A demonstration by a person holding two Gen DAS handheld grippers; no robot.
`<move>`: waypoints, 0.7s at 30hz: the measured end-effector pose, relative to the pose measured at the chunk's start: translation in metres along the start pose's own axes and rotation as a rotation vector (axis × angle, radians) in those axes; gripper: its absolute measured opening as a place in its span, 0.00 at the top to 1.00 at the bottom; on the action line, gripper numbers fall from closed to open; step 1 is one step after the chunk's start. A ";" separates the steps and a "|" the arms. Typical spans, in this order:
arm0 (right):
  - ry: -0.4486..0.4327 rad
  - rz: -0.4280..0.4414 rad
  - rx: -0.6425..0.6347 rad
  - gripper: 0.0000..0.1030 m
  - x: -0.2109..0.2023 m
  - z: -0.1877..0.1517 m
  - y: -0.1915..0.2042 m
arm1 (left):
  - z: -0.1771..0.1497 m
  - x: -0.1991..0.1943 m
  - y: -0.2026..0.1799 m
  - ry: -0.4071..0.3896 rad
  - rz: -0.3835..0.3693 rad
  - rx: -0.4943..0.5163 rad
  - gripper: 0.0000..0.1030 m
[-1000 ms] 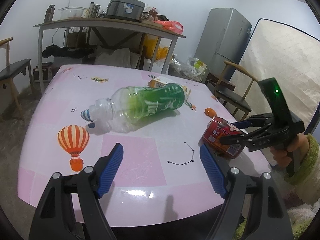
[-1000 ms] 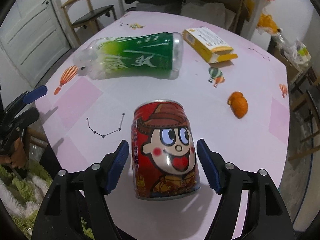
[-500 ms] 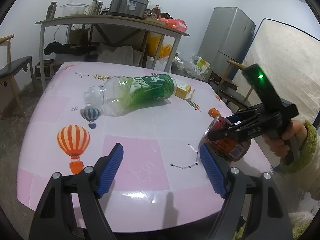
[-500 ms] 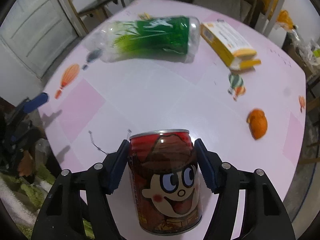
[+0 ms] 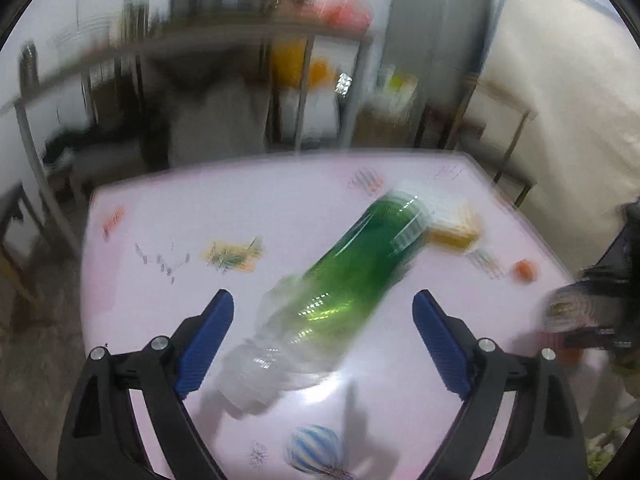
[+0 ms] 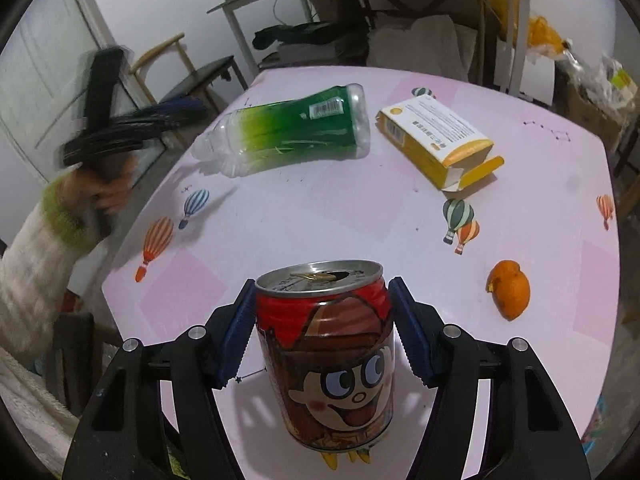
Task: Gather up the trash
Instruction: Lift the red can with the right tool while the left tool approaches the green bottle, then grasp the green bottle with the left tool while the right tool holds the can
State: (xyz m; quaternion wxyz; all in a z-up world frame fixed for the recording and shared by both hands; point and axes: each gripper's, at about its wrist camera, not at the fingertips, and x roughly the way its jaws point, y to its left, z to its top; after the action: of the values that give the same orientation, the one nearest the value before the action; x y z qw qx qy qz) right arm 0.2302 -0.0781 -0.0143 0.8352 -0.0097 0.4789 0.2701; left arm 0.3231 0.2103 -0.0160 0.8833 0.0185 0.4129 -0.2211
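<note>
The red can (image 6: 326,356) with the cartoon face sits upright between the blue pads (image 6: 236,340) of the right gripper (image 6: 324,336), which are clamped on its two sides just under the rim; it looks raised off the pink tabletop (image 6: 360,208) near the near edge, with its shadow below it. Its tab is open, so it is best kept upright in case liquid is left inside. The next piece of trash, the green bottle (image 5: 344,292), lies on its side toward the left far corner of the tabletop, clear neck pointing at the left edge. The left gripper (image 5: 324,336) has just been opening wider and now straddles the bottle's clear shoulder, pads (image 5: 208,340) well clear of the plastic on both sides and touching nothing. That view is smeared with motion, so the hand (image 6: 108,188) should settle before closing. A good grip would take the bottle across its width, at the firm shoulder rather than the soft middle, with the pads square to its long line so it does not roll or squirt out. Beyond the bottle, toward the far right, lies the opened yellow box (image 6: 440,140), and near the right edge the orange peel (image 6: 510,290); both are well apart from either gripper and can wait.
</note>
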 end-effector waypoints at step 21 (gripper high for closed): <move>-0.250 -0.026 0.054 0.40 -0.027 -0.037 0.000 | -0.062 -0.006 -0.061 0.190 0.011 -0.210 0.38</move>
State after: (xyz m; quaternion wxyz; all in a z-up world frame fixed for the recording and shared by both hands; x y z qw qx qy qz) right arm 0.1896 -0.0999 -0.0124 0.8919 0.0401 0.3778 0.2454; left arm 0.2501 0.1708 -0.0434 0.8386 -0.0508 0.5153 -0.1693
